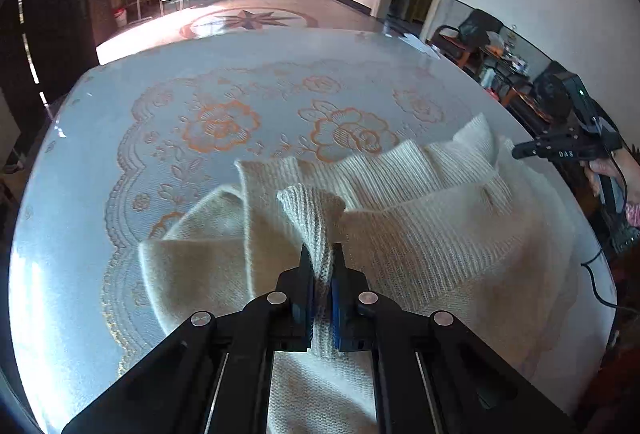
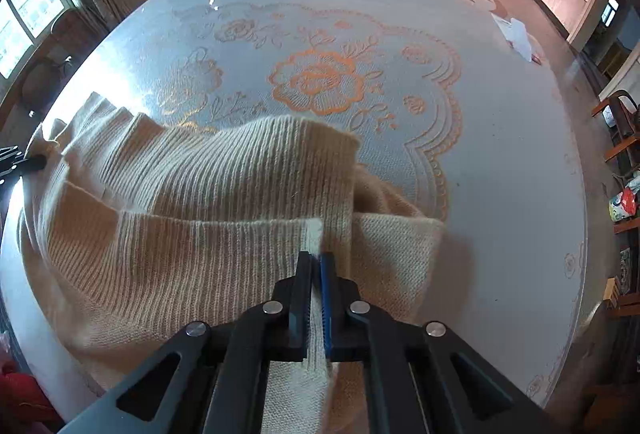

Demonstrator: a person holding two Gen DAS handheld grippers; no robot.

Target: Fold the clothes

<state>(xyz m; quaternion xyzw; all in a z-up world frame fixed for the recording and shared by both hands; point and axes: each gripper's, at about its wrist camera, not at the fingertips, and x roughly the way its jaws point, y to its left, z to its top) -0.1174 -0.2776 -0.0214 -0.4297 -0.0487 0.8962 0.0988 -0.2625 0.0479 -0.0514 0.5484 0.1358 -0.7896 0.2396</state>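
White letters "DAS" on the dark side of the right tool, no other legible text.

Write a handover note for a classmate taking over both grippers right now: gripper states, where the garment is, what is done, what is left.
Left gripper: shut on a ribbed edge of the cream sweater.
Right gripper: shut on another edge of the sweater.
The sweater lies bunched on the round table, on the near side.
Done: both edges gripped, a ribbed part turned over.
Left: the fold is unfinished; lay it flat, then release.
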